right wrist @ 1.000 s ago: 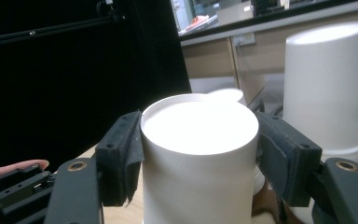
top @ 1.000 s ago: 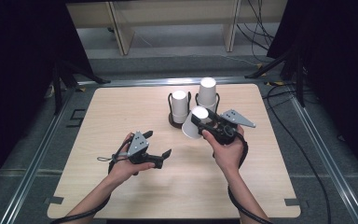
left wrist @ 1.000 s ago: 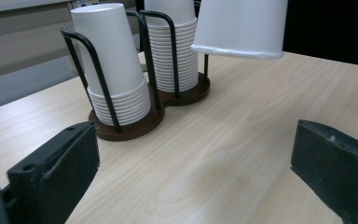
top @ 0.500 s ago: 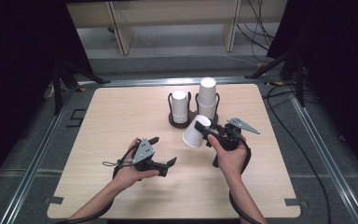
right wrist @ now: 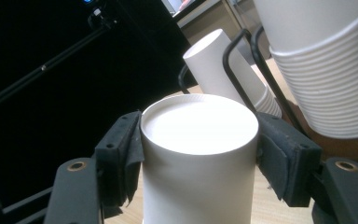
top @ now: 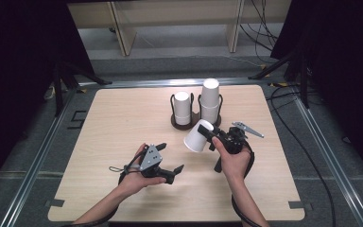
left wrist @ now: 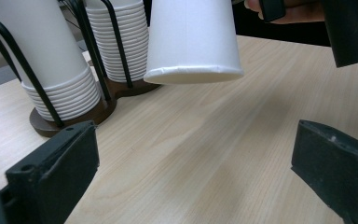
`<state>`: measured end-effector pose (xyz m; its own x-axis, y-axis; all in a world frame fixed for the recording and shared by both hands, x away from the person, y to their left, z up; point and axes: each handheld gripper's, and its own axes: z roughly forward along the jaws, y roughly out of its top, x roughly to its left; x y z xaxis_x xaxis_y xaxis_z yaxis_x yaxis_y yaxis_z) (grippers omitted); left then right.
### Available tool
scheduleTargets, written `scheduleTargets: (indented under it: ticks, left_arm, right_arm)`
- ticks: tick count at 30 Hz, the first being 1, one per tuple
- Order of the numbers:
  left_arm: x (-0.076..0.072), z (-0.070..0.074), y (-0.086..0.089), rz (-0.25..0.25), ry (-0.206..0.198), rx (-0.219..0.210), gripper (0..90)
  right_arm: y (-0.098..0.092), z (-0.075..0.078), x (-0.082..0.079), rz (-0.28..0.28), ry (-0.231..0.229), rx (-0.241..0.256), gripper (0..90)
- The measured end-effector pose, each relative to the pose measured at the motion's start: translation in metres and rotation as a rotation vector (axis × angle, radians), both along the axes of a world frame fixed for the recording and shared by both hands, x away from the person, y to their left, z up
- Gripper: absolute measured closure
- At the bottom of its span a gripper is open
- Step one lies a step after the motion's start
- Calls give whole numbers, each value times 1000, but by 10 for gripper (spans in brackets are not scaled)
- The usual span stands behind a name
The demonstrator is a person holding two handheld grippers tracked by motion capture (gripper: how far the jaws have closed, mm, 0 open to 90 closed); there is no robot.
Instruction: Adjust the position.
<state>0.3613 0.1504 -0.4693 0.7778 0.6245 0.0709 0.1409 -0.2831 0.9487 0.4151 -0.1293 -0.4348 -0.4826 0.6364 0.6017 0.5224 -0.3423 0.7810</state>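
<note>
In the left gripper view, the top edge cuts off the held paper cup (left wrist: 193, 39), so its closed base and the jaws clamping it are out of frame, and both cup stacks (left wrist: 42, 56) in the wire holder (left wrist: 74, 114) lose their tops. In the right gripper view, the cup's (right wrist: 198, 158) open rim runs off the bottom edge. In the high view, the person's right hand (top: 234, 158) covers the right gripper (top: 217, 138) body.

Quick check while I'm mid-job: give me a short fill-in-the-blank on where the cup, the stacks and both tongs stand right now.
1. The right tongs are shut on a white paper ____.
2. The cup is held ____ the table, not resting on it.
3. The holder has ____ stacks of cups.
4. The left tongs are ____ and hold nothing.

Missing words: cup; above; two; open
</note>
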Motion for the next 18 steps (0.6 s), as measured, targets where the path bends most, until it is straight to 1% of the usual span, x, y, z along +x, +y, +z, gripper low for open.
scheduleTargets:
  ticks: [1, 2, 3, 4, 5, 6, 7, 8, 9, 11, 12, 13, 14, 15, 16, 17, 18]
  left_arm:
    - [0, 0, -1, -4, -1, -1, 4]
    - [1, -1, -3, -5, -1, 0, 5]
    - [1, -1, -4, -9, -2, 1, 5]
    - [1, -2, -6, -12, -8, -13, 5]
    - [1, -2, -8, -14, -4, -3, 6]
    - [1, -2, -9, -17, 1, 3, 6]
    - [1, -3, -11, -20, -4, -11, 6]
    - [1, -3, -12, -23, 1, -4, 6]
    - [1, -3, -13, -25, 0, 1, 5]
    - [2, -3, -14, -28, 0, -6, 5]
    - [1, -3, -14, -27, 4, 3, 5]
    - [2, -3, -15, -30, 2, 2, 6]
    - [2, -3, -15, -30, -1, 1, 6]
    - [2, -3, -15, -30, -1, 1, 6]
    - [3, -3, -16, -30, 0, -2, 5]
    - [3, -3, -16, -30, 0, -2, 6]
    - [4, -3, -16, -28, 3, 4, 5]
  right_arm:
    - [0, 0, 0, 0, 0, 0, 353]
    - [-2, -3, 1, -3, 16, 15, 353]
    - [-2, -3, 1, -3, 16, 15, 353]
    - [-3, -4, 1, 3, 18, 21, 353]
    - [-3, -5, 1, 0, 29, 26, 353]
    - [-3, -6, 1, 5, 48, 51, 353]
    - [-4, -7, 2, 4, 42, 41, 353]
    - [-4, -8, 1, 0, 60, 43, 353]
    - [-5, -9, 1, 9, 59, 54, 352]
    - [-5, -9, 1, 5, 62, 49, 352]
    - [-5, -9, 1, -10, 74, 38, 353]
    - [-6, -9, 1, 5, 65, 52, 352]
    - [-6, -10, 2, -8, 79, 49, 353]
    - [-6, -10, 2, -8, 79, 49, 353]
    - [-7, -10, 3, -6, 79, 63, 352]
    - [-7, -10, 3, -6, 79, 63, 352]
    - [-8, -11, 3, -2, 81, 75, 352]
